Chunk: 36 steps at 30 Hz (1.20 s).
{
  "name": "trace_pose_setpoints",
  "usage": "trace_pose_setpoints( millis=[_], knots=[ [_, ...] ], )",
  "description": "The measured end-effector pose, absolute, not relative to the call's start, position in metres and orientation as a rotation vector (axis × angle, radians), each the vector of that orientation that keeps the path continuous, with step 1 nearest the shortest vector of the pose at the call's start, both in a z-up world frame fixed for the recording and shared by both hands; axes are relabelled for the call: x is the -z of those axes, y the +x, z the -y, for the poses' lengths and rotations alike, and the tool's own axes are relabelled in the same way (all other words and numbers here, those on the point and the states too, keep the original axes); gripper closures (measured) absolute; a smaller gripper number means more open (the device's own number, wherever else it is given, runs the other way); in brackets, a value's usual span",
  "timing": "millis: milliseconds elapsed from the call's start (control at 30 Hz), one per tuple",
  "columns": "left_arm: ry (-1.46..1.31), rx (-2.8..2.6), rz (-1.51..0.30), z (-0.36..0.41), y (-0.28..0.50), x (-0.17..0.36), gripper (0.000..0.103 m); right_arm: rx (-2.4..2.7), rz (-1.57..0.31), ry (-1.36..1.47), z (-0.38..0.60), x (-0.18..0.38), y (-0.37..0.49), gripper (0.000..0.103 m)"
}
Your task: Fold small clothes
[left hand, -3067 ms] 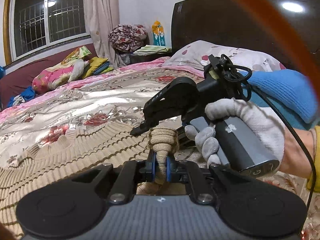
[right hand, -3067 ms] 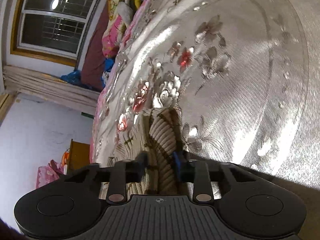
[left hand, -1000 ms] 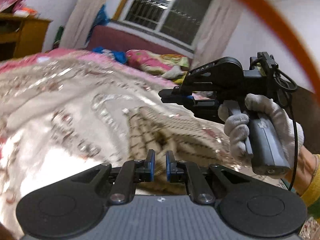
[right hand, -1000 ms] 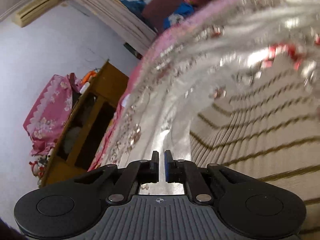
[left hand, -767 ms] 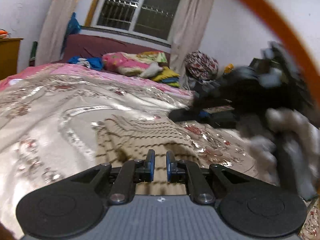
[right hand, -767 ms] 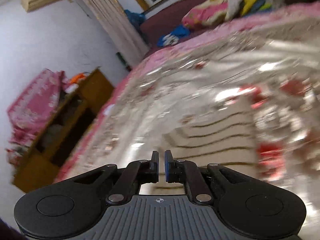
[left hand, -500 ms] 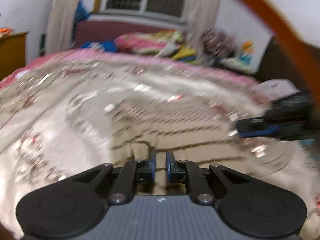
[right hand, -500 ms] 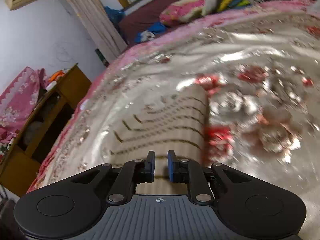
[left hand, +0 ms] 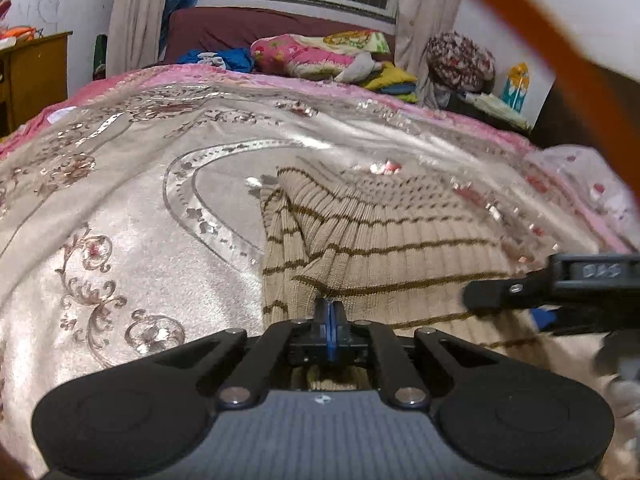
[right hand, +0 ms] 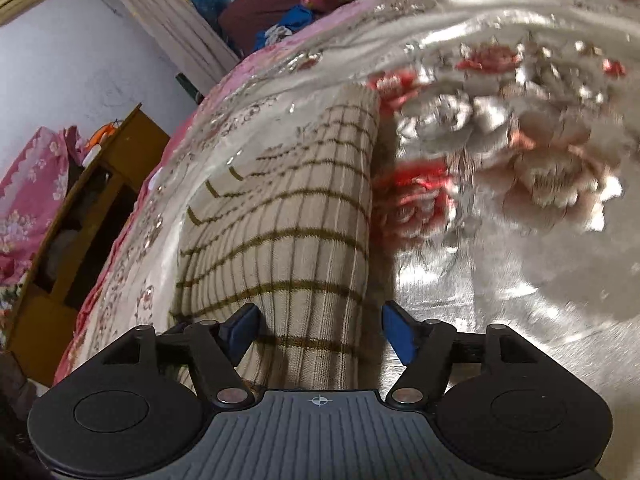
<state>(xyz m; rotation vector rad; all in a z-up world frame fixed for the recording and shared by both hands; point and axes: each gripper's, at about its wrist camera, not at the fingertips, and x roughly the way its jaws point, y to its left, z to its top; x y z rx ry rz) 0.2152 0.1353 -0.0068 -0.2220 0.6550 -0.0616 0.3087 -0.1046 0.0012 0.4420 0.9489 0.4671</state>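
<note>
Left tool (left hand: 331,316): blue pads pressed together, clenched; low over the near edge of the striped knit garment (left hand: 384,236); cannot tell whether a thin bit of knit is nipped between the pads or nothing at all; judged as pinning or just lifting off that edge.
Right tool (right hand: 320,332): jaws spread wide, released; beige knit lying in the gap between the blue pads, touching neither as far as visible; judged as lined up to take the near end of the fold.
Right tool, seen from left wrist (left hand: 560,284): enters from the right side, low over the right part of the garment, partly blurred.
Garment: flat on the bedspread (left hand: 120,240); beige rib knit with thin brown stripes; in the right wrist view (right hand: 288,216) a long narrow band with a rounded, doubled right edge, so judged already folded lengthwise; in the left wrist view a flap lies over the left side, small ridge at the far left corner.
Placement rationale: garment kept mid-bed, on smooth satin, well apart from clutter; both tools at the near end, likely to bring that end over toward the far end.
Risk: slippery satin beneath; layers may slide apart if only the top layer is caught.
Surroundings: pile of bedding (left hand: 316,54) under the window; wooden cabinet (right hand: 84,208) beside the bed.
</note>
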Motion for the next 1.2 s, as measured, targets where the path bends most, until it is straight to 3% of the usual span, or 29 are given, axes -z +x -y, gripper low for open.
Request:
trace_pose_setpoints(
  millis=[167, 300, 433, 533, 600, 700, 800, 1100, 1200],
  knots=[
    [-0.218, 0.081, -0.645, -0.134, 0.215, -0.005, 0.087, -0.506, -0.958, 0.511, 0.100, 0.000, 0.315, 0.030],
    [-0.187, 0.094, -0.645, -0.128, 0.217, -0.003, 0.073, -0.523, -0.961, 0.510, 0.096, 0.003, 0.314, 0.030],
    [-0.142, 0.071, -0.650, -0.125, 0.222, 0.005, 0.073, -0.533, -0.969, 0.512, 0.090, 0.004, 0.317, 0.032],
    [-0.143, 0.047, -0.654, -0.125, 0.221, 0.008, 0.073, -0.519, -0.990, 0.502, 0.087, 0.005, 0.319, 0.050],
    [-0.146, 0.032, -0.670, -0.122, 0.220, 0.011, 0.073, -0.517, -1.006, 0.497, 0.088, 0.006, 0.319, 0.069],
    [-0.125, 0.022, -0.687, -0.114, 0.218, 0.010, 0.073, -0.539, -1.027, 0.530, 0.095, 0.008, 0.314, 0.081],
    [-0.163, 0.061, -0.732, -0.106, 0.213, 0.008, 0.073, -0.557, -1.021, 0.519, 0.107, 0.003, 0.305, 0.086],
    [-0.144, 0.184, -0.791, -0.058, 0.172, 0.006, 0.073, -0.534, -1.046, 0.467, 0.161, -0.012, 0.271, 0.087],
    [-0.151, 0.220, -0.793, -0.054, 0.163, -0.005, 0.073, -0.527, -1.077, 0.432, 0.171, -0.015, 0.262, 0.081]
  ],
)
